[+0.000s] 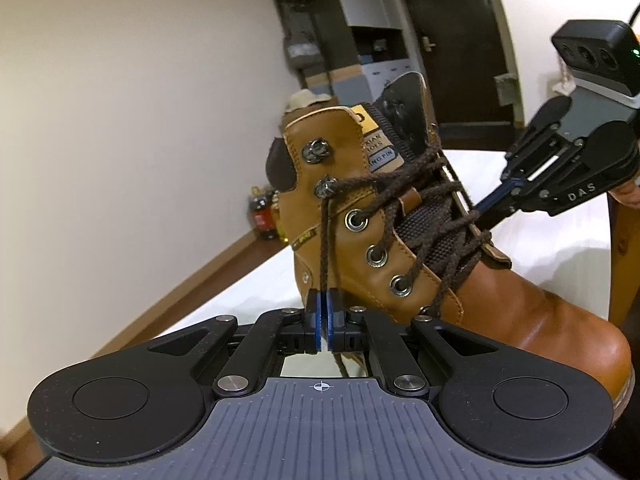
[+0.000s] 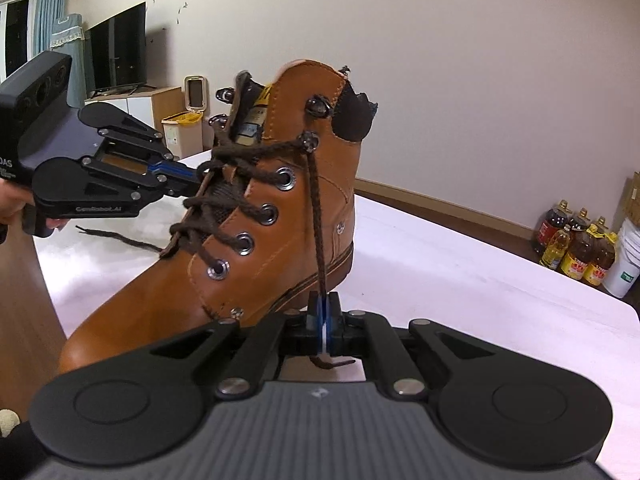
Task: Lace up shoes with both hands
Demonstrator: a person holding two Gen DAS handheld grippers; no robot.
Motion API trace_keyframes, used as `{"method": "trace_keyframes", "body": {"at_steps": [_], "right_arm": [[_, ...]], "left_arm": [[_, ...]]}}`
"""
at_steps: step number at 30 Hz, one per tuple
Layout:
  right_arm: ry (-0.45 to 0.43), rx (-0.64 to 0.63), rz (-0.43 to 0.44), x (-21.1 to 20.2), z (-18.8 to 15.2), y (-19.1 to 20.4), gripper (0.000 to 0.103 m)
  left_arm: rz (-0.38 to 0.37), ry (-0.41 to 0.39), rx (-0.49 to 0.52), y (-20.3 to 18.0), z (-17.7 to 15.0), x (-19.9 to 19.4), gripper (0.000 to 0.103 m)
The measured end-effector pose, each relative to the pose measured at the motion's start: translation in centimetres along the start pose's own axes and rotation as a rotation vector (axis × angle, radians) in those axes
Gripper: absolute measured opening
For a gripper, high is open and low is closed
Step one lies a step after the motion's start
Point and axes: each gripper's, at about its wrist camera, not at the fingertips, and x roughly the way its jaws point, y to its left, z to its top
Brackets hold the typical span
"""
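White bench carries tan boot, standing just ahead of both tools. Left tool is clamped on left lace end, which runs up from its pads to lower hook. Right tool is clamped on right lace end, hung from lower hook on its side. Eyelets are threaded and crossed. Top hooks are left bare; final crossing and bow are judged outstanding.

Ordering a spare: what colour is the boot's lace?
Dark brown lace, on a tan boot; clearest in the right wrist view.
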Motion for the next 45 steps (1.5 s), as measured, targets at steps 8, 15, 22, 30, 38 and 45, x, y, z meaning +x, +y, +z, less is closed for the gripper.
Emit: {"method": "trace_keyframes", "body": {"at_steps": [8, 15, 22, 30, 38, 45], "right_arm": [[-0.007, 0.041, 0.023, 0.3, -0.1, 0.3, 0.002], [-0.01, 0.063, 0.022, 0.0, 0.0, 1.1, 0.002], [-0.008, 0.061, 0.014, 0.5, 0.5, 1.6, 0.002], [-0.006, 0.063, 0.008, 0.9, 1.0, 1.6, 0.002], [-0.009, 0.071, 0.011, 1.4, 1.2, 1.4, 0.002], [-0.028, 0.217, 0.087, 0.7, 1.1, 0.4, 0.002]], "left_arm": [[0.078, 0.033, -0.061, -0.5, 1.5, 0.1, 0.003], [0.092, 0.04, -0.096, -0.5, 1.5, -0.2, 0.003], [0.098, 0.052, -0.1, -1.4, 2.7, 0.9, 0.004], [0.101, 0.061, -0.085, -1.8, 3.0, 1.3, 0.004], [0.11, 0.08, -0.079, -2.1, 2.6, 1.5, 0.008], [0.185, 0.088, -0.077, -3.6, 0.2, -2.4, 0.009]]}}
